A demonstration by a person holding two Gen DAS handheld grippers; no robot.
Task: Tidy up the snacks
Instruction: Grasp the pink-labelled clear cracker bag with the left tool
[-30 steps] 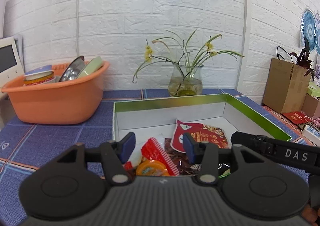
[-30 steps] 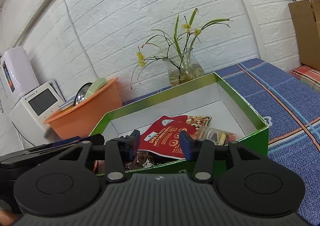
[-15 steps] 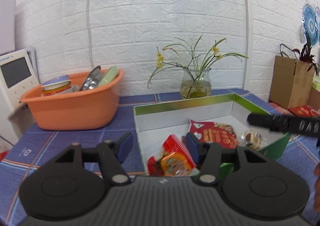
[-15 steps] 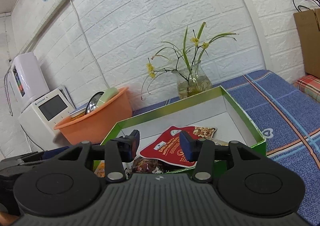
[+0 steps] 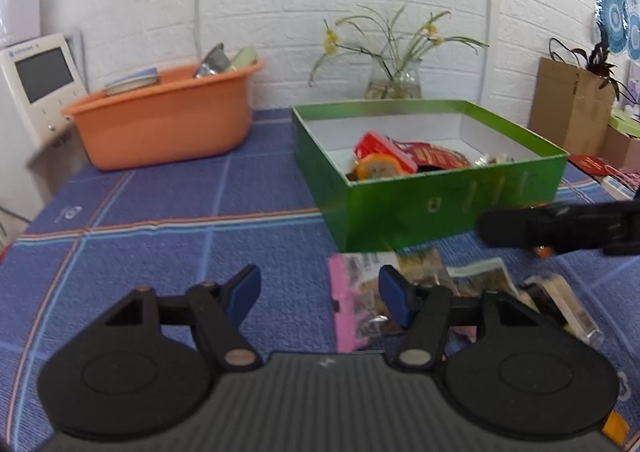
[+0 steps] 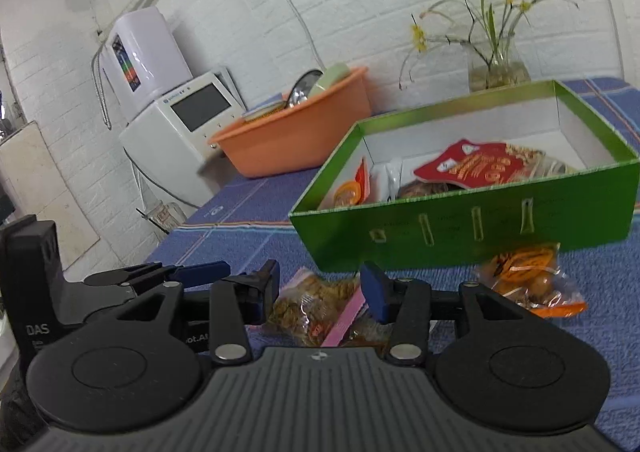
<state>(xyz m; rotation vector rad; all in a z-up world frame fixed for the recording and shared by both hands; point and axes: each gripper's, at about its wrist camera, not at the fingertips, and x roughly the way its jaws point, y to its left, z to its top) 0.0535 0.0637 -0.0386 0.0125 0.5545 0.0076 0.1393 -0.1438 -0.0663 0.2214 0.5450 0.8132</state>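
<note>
A green box with a white inside holds several snack packs, among them a red pouch and an orange pack. It also shows in the right wrist view with the red pouch. Loose snacks lie on the blue cloth in front of it: a pink-edged pack, clear packs and an orange pack. My left gripper is open and empty, low over the cloth left of the loose packs. My right gripper is open and empty above the pink-edged pack.
An orange basin with dishes stands at the back left beside a white appliance. A glass vase with flowers stands behind the box. A cardboard box sits at the right.
Both grippers have pulled back from above the box and dropped toward the cloth in front of it. The loose snack packs have come into view.
</note>
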